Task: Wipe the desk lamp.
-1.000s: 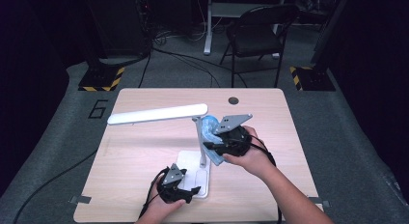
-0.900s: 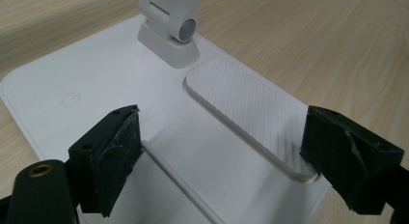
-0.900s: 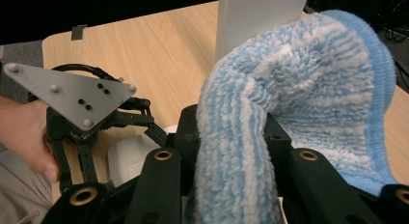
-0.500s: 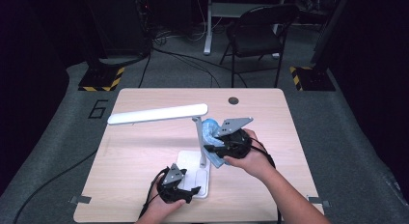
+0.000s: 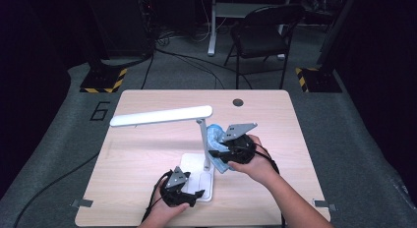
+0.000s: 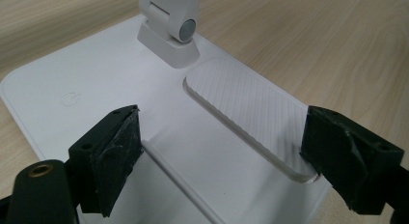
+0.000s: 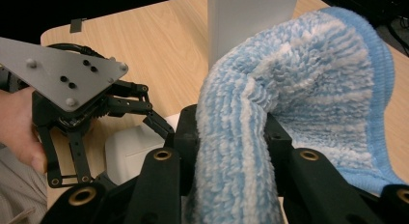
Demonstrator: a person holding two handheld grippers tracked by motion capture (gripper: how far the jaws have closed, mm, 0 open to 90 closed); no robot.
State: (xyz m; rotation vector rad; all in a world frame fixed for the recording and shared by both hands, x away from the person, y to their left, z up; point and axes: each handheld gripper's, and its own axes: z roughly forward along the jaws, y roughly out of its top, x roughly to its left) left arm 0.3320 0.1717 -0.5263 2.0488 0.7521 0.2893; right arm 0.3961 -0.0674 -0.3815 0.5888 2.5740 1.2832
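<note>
**Cloth against the lamp stem, base held down**

Nearest, the left gripper (image 5: 189, 197) rests on the lamp base (image 6: 144, 103), jaws apart, one at each side of its ribbed pad (image 6: 251, 113), as the left gripper view shows. The right gripper (image 7: 231, 137) is clamped on a blue cloth (image 7: 299, 98), which its own view shows bunched against the white lamp stem (image 5: 202, 139). The high view shows the lamp head (image 5: 160, 115) reaching left over the wooden table (image 5: 147, 154). Beyond stand a folding chair (image 5: 260, 34) and floor cables (image 5: 196, 51).

The high view looks forward and down over the table (image 5: 147, 154); both gripper views sit close, low, sharing the lamp base (image 6: 96, 89) with it.
</note>
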